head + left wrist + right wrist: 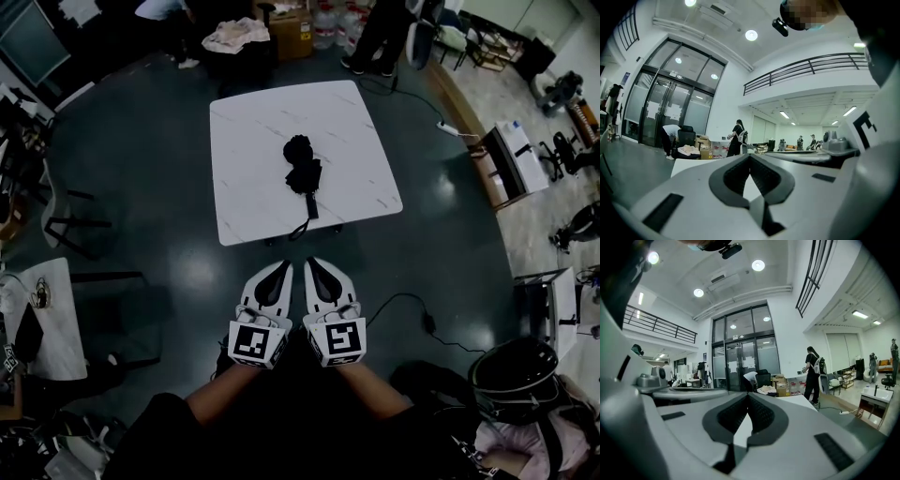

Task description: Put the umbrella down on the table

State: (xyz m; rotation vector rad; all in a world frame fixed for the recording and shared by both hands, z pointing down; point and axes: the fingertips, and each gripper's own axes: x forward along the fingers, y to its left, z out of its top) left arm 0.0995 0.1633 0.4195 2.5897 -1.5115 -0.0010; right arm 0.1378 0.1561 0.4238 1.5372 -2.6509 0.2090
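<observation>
A folded black umbrella (304, 172) lies on the white marble-look table (244, 141), its handle and strap pointing toward the near edge. My left gripper (283, 266) and right gripper (312, 263) hang side by side over the dark floor, short of the table's near edge and well clear of the umbrella. Both are shut with nothing between their jaws. In the left gripper view the left gripper (749, 156) points level at the table edge (689, 165). In the right gripper view the right gripper (748, 397) does the same toward the table (799, 401).
A dark chair (80, 225) stands left of the table, a second white table (52, 319) at the near left. A black cable (403, 305) and a power strip (457, 129) lie on the floor at right. People (380, 33) and cardboard boxes (292, 33) are beyond the table.
</observation>
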